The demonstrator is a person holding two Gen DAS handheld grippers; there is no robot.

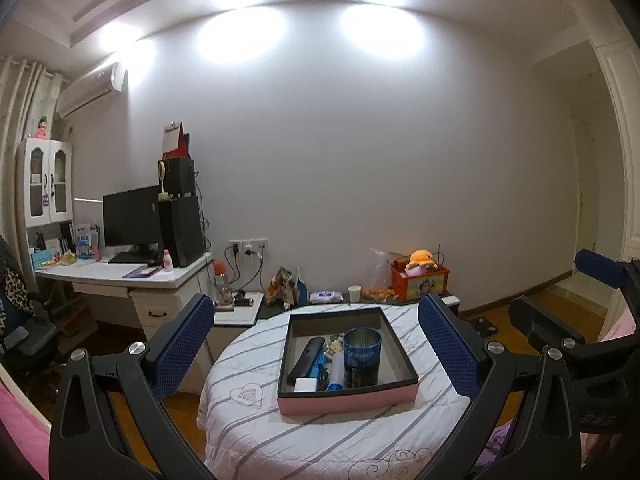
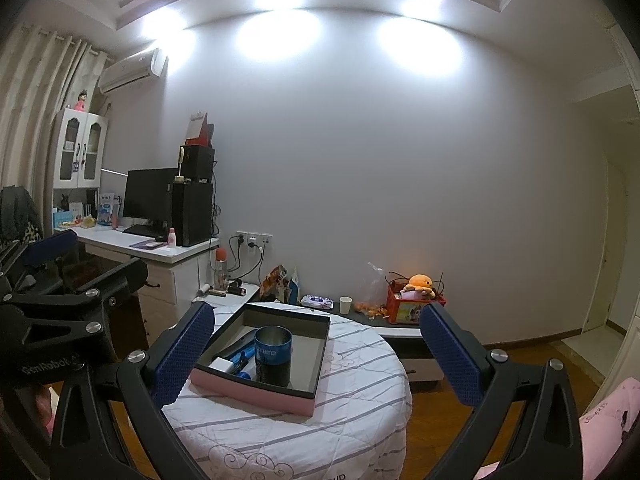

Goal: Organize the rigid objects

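Sitting on the round table (image 1: 320,432) under its striped cloth (image 2: 352,408), the pink-walled tray (image 1: 348,400) is the thing both grippers face, and everything the task concerns appears to be inside it already. From the left gripper (image 1: 316,344) the tray lies straight ahead and a little below, squarely between the two blue pads, its long axis running away from the camera. From the right gripper (image 2: 316,344) the same tray sits ahead but off toward the left finger, turned at an angle so one corner points back at the camera. My judgement is that the left hand is better lined up for a reach into the tray, while the right would need to swing inward first.

Both sets of jaws stand wide apart with nothing between them, and both hover clear of the table, touching nothing.

Inside the tray, the blue can (image 1: 362,356) stands upright near the middle, open mouth up (the tallest thing there). To its left a black remote (image 1: 306,360) lies flat, its length following the tray's long axis. Between remote and can lie a blue marker (image 1: 335,372) and some smaller bits too jumbled to name, and a small white block (image 1: 306,384) rests at the near left corner. The right part of the tray floor is bare.

If the can is next, a grasp from above across its rim looks simplest, and its height makes tipping the likely risk.
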